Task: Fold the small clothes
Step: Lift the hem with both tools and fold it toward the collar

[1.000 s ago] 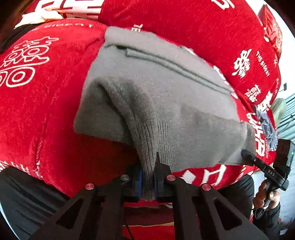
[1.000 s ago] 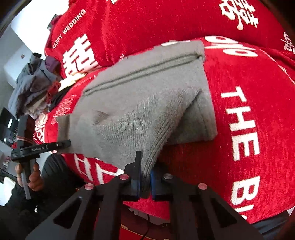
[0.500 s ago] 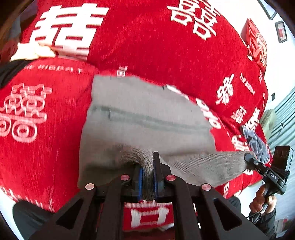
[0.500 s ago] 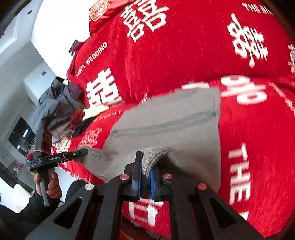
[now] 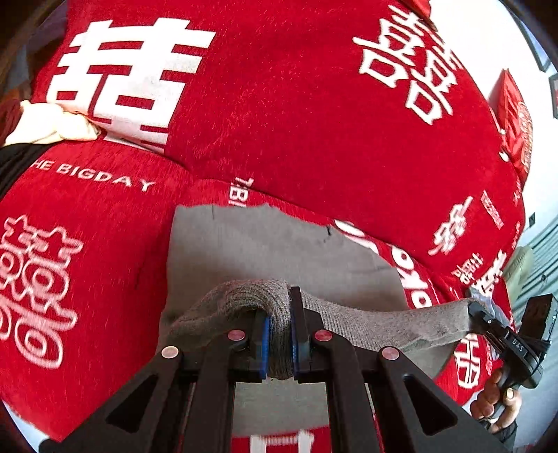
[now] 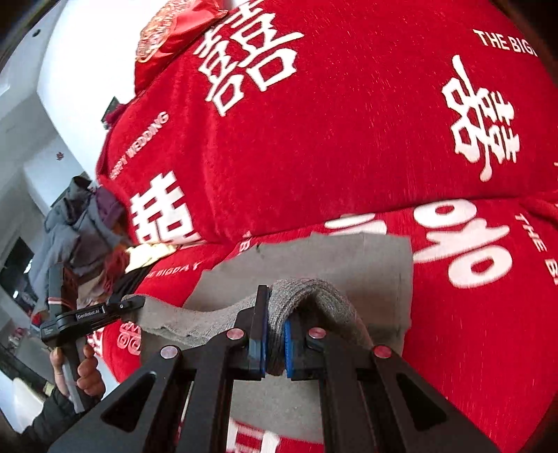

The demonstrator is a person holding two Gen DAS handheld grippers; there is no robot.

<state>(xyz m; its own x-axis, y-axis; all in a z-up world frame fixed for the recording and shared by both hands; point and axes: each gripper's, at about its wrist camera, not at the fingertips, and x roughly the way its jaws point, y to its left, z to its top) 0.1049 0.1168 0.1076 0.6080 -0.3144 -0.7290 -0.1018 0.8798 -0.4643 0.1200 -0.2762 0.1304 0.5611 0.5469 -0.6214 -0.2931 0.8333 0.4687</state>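
Note:
A grey knit garment [image 5: 265, 251] lies on a red sofa seat [image 5: 87, 278]; its far part rests flat and its near ribbed edge is lifted. My left gripper [image 5: 279, 334] is shut on the left end of that edge. My right gripper [image 6: 272, 338] is shut on the right end, and the garment shows there too [image 6: 348, 258]. The edge hangs stretched between them. Each gripper shows in the other's view: the right one [image 5: 502, 334], the left one [image 6: 94, 313].
The red sofa backrest [image 5: 296, 104] with white characters rises behind the garment. A pile of clothes [image 6: 83, 223] sits at the sofa's left end, with a cream cloth [image 5: 45, 125] and a dark cloth nearby. A red cushion [image 6: 174, 24] lies at the top.
Both grippers have lifted the garment's near edge and carried it forward over the flat part, toward the backrest. More of the backrest is now in view.

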